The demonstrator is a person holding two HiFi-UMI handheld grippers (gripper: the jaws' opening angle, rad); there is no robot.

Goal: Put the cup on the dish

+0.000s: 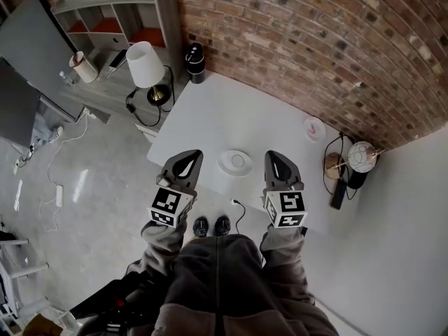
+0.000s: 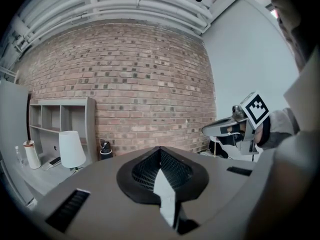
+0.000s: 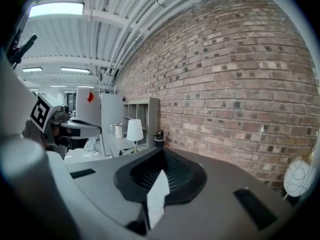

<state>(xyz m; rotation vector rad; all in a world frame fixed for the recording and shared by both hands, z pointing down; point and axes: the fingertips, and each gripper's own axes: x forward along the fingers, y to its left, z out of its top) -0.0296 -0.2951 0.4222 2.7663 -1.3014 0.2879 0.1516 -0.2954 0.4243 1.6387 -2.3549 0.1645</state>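
Observation:
A white round dish [image 1: 235,162] lies on the white table [image 1: 231,114] near its front edge, between my two grippers. A small cup [image 1: 314,128] with a pink rim stands further back on the right, near the table's right edge. My left gripper [image 1: 190,154] is held just left of the dish, with its jaws shut and nothing in them. My right gripper [image 1: 275,155] is just right of the dish, also shut and empty. Both gripper views look over closed jaws toward the brick wall. Neither shows the dish or the cup.
A white lamp [image 1: 145,65] and a black cylinder [image 1: 195,61] stand by the table's far left corner. A round globe lamp [image 1: 362,156] sits right of the table. A brick wall [image 1: 315,40] runs behind. A cable end [image 1: 236,203] lies at the front edge.

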